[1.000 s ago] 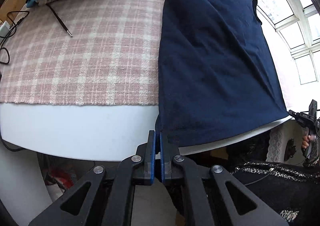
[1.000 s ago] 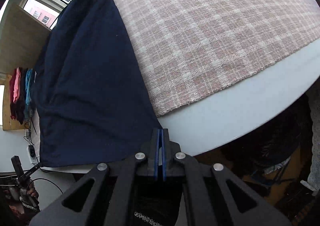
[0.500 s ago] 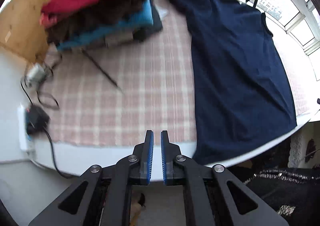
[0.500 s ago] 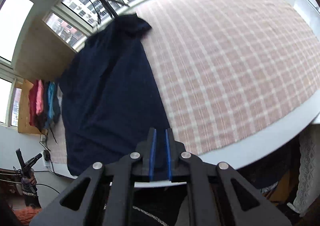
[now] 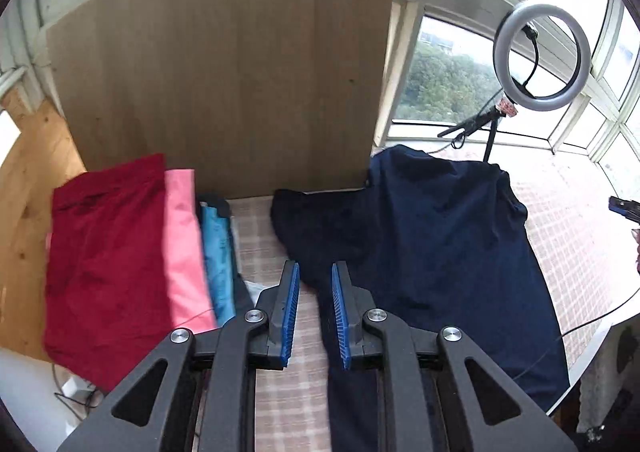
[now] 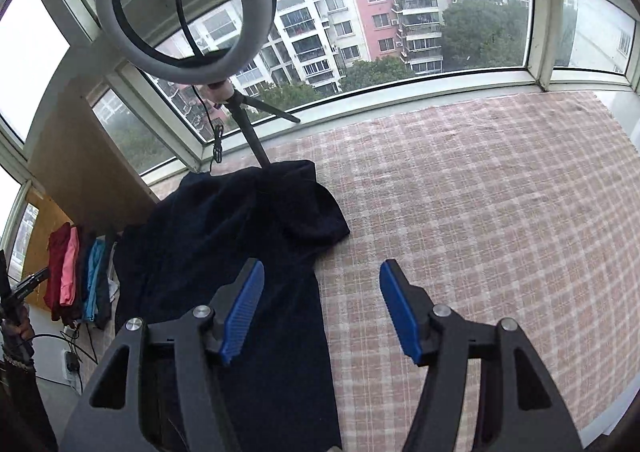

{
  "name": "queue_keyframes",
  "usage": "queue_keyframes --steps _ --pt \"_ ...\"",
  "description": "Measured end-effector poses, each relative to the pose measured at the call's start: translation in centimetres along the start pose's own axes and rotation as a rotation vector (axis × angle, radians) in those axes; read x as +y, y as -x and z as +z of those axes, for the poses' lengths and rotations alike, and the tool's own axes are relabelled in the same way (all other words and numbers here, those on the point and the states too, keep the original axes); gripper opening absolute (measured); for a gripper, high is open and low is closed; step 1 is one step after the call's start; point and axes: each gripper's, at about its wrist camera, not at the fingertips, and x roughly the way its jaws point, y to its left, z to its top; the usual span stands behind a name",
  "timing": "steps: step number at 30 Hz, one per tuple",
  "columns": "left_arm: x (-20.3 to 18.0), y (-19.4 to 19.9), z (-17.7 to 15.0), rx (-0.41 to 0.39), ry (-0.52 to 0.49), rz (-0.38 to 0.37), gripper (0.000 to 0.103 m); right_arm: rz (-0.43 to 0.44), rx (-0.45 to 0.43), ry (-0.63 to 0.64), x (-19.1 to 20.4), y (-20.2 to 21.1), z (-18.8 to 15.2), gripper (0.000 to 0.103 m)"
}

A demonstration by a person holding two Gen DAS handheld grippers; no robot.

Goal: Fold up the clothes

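A navy blue shirt (image 5: 432,252) lies spread on the pink plaid tablecloth (image 5: 276,404), its sleeves toward the window side. In the left wrist view my left gripper (image 5: 315,284) hovers above the shirt's left edge near the sleeve; its jaws are opening, a narrow gap with nothing held. In the right wrist view the same shirt (image 6: 224,260) lies at the left. My right gripper (image 6: 322,280) hangs over the shirt's right edge and the tablecloth (image 6: 480,220), jaws opening wide, holding nothing.
A stack of folded clothes (image 5: 120,252), red, pink and blue, sits at the table's left end against a wooden board (image 5: 224,72). A ring light on a tripod (image 6: 188,12) stands behind the shirt by the window. Cables and a power strip (image 6: 72,364) lie at the left end.
Both grippers let go of the shirt's hem, rose and moved away from the table's near edge toward the sleeves. Both sets of jaws went from shut to parted, the right one widest.
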Motion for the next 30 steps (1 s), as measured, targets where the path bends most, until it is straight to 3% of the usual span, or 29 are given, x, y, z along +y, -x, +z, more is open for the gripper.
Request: queue_keyframes --steps 6,11,16,18,20,21,23,25,26,28,29,30 --pt "-3.6 -8.9 0.1 0.154 -0.029 -0.026 0.016 0.016 0.109 0.060 0.2 -13.5 2.6 0.059" --pt "-4.1 -13.3 0.2 0.220 -0.015 -0.032 0.016 0.059 0.126 0.259 3.4 -19.9 4.3 0.059" --pt "-3.8 -15.6 0.4 0.251 0.002 -0.037 0.016 0.113 0.081 0.428 6.1 -21.4 4.7 0.059" --pt "-3.5 -16.5 0.5 0.263 0.009 -0.031 0.016 0.158 0.109 0.424 6.3 -22.5 4.8 0.057" --pt "-3.2 -17.5 0.7 0.278 0.026 -0.028 0.016 0.181 0.132 0.418 6.3 -23.0 4.7 0.009" --pt "-3.2 -17.8 0.8 0.282 0.025 -0.020 0.016 0.150 0.148 0.417 6.3 -23.1 4.6 0.002" --pt "-3.2 -18.4 0.9 0.288 0.016 0.003 0.016 0.079 0.095 0.409 5.5 -21.8 4.7 0.002" --pt "-3.1 -18.5 0.9 0.286 0.010 0.012 0.016 0.008 -0.014 0.322 2.6 -18.9 5.6 0.001" --pt "-3.0 -18.4 0.8 0.281 0.009 0.015 0.016 -0.077 -0.072 0.243 0.3 -17.6 6.0 0.001" --pt "-2.8 -18.3 0.7 0.281 -0.001 0.023 0.017 -0.079 -0.089 0.080 -3.9 -16.4 6.7 0.002" --pt "-2.7 -18.3 0.6 0.281 -0.007 0.027 0.018 0.000 -0.059 0.037 -5.0 -16.4 6.8 0.002" --pt "-2.7 -18.4 0.5 0.285 -0.009 0.029 0.018 -0.002 -0.056 0.044 -5.0 -16.3 6.7 0.002"
